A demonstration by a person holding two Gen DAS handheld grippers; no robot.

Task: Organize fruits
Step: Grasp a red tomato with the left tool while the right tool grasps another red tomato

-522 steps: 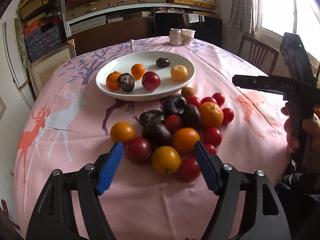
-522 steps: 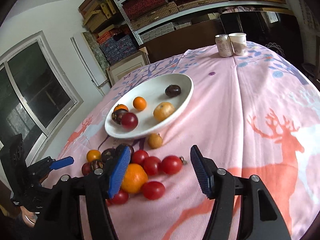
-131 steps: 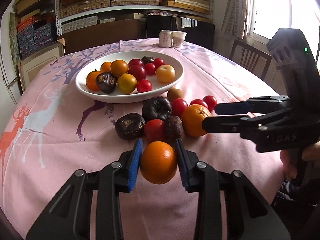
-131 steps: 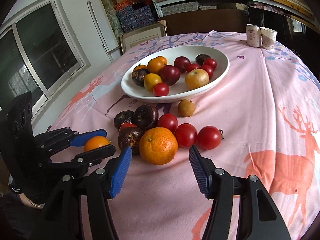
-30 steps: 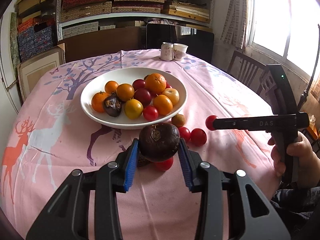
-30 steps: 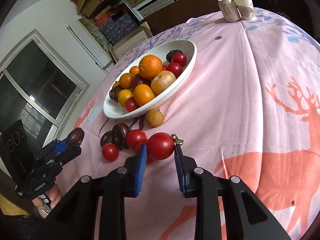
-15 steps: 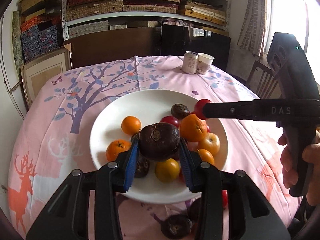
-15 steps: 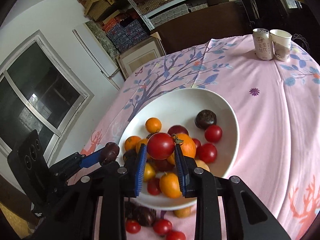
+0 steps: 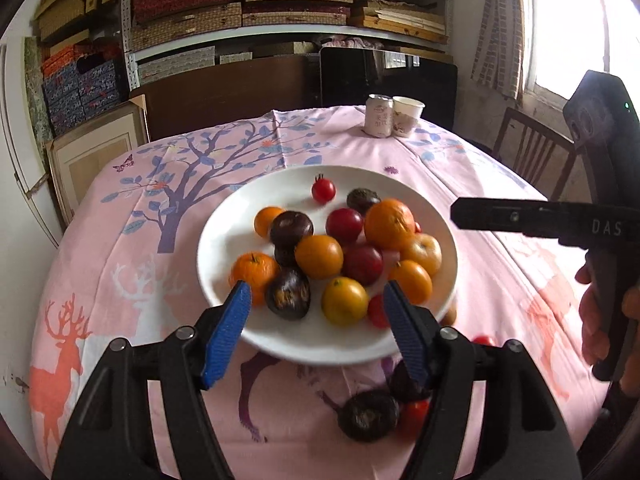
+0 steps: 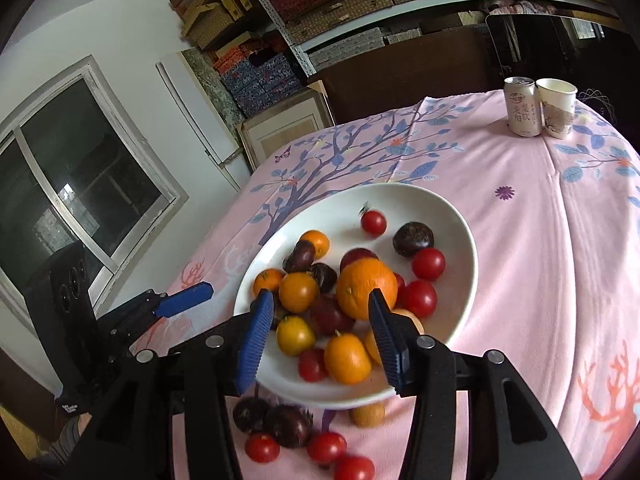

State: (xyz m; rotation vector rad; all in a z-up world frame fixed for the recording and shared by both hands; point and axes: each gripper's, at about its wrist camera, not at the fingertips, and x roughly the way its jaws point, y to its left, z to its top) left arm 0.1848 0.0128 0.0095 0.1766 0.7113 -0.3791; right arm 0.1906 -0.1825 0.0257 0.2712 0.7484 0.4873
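A white plate (image 9: 224, 216) (image 10: 460, 320) on the pink tablecloth holds several oranges, tomatoes and dark fruits. My left gripper (image 9: 316, 312) is open and empty above the plate's near side; a dark fruit (image 9: 291, 229) lies among the pile. My right gripper (image 10: 324, 328) is open and empty above the plate; a small red tomato (image 10: 373, 222) lies at the plate's far side, and it also shows in the left wrist view (image 9: 323, 190). Loose dark fruits (image 9: 368, 414) (image 10: 288, 426) and red tomatoes (image 10: 262, 448) lie on the cloth near the plate.
A drink can (image 9: 378, 115) (image 10: 522, 106) and a paper cup (image 9: 407, 116) (image 10: 558, 108) stand at the table's far edge. A wooden chair (image 9: 532, 148) is at the right. Shelves with boxes fill the back wall. A small brown fruit (image 10: 368, 414) lies by the plate's rim.
Both grippers have opened over the plate. The left let go of the dark fruit and the right let go of the red tomato; both now lie in the plate.
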